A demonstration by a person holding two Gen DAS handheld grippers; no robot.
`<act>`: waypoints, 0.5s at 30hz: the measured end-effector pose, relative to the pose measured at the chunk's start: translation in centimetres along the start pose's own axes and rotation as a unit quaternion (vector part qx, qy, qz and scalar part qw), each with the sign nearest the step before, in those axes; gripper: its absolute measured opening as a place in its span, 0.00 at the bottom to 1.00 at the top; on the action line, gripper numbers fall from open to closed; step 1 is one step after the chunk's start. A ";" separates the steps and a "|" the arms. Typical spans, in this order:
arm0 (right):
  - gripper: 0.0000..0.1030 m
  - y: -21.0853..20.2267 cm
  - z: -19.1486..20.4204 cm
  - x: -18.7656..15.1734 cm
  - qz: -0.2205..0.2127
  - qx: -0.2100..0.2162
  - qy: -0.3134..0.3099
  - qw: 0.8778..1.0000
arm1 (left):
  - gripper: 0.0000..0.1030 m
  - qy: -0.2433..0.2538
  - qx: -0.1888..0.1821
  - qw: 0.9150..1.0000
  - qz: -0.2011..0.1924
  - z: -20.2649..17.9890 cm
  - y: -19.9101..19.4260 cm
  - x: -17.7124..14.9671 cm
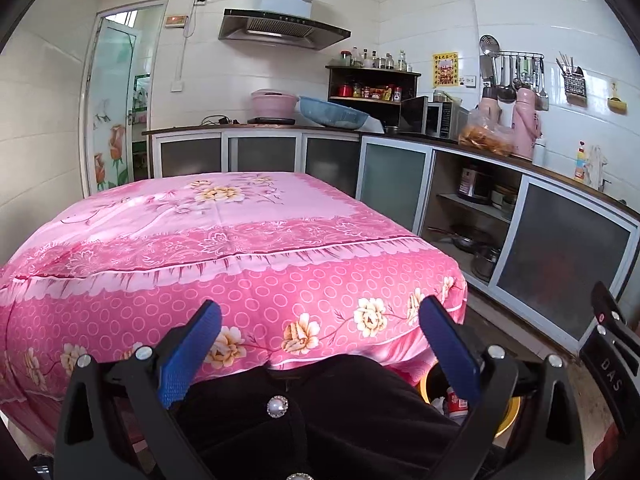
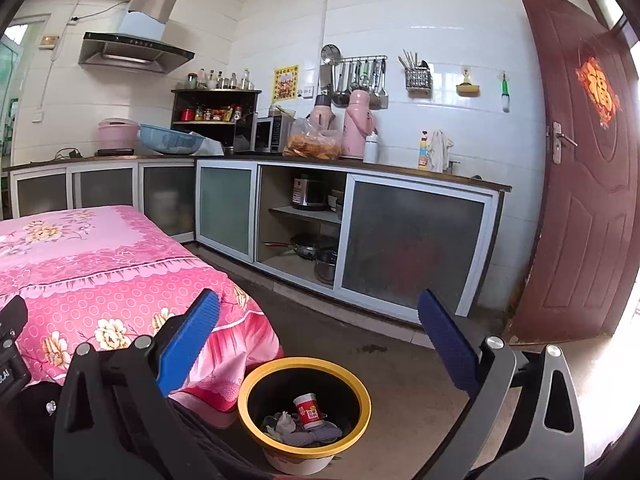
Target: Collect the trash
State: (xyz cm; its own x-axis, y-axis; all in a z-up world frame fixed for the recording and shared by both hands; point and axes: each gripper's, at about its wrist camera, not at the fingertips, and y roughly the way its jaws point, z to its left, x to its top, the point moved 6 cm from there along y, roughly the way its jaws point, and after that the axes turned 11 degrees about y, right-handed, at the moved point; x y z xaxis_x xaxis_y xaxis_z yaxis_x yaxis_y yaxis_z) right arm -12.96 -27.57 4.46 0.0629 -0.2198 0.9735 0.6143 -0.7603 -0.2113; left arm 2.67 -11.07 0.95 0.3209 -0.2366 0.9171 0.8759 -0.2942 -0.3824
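White tiles cover the kitchen walls, and a long counter with grey cabinet doors runs along two sides of the room. On this surface stand a microwave, two pink thermos jugs and a plastic bag of orange food. A range hood hangs on the far wall, and a brown door stands open at the right.

Nearer to the cameras there is a table under a pink cloth with flowers. Nothing lies on the cloth in either view.

The left gripper is held in front of the near edge of this table. Its two blue fingers are spread wide apart, with nothing between them and touching nothing. Below them a dark garment with a pearl button is visible.

The right gripper hangs above the floor, beside the corner of the table. Its blue fingers are also spread wide and hold nothing.

Under the right gripper a bin with a yellow rim stands on the floor, just beside the hanging cloth. Inside it lie a red and white paper cup, tilted, and some crumpled paper and grey scraps.
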 end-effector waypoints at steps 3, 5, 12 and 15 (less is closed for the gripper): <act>0.92 -0.1 0.1 -0.1 -0.001 0.001 0.000 1.000 | 0.92 0.006 -0.004 1.000 -0.005 -0.2 -0.2 0.1; 0.92 -0.1 0.1 -0.1 0.000 0.001 0.000 1.000 | 0.92 0.009 -0.008 1.000 -0.004 -0.3 -0.1 0.2; 0.92 0.0 0.1 -0.3 0.006 -0.002 0.002 1.000 | 0.92 0.010 -0.010 1.000 -0.004 -0.5 -0.2 0.1; 0.92 0.1 0.0 -0.3 0.007 -0.003 0.002 1.000 | 0.92 0.012 -0.013 1.000 -0.004 -0.5 -0.1 0.1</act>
State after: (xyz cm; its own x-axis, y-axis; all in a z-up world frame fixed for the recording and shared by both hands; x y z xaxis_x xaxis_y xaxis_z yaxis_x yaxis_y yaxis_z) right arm -12.95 -27.58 4.20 0.0679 -0.2336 0.9700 0.6090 -0.7603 -0.2257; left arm 2.42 -11.58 1.03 0.3049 -0.2569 0.9171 0.8687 -0.3196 -0.3783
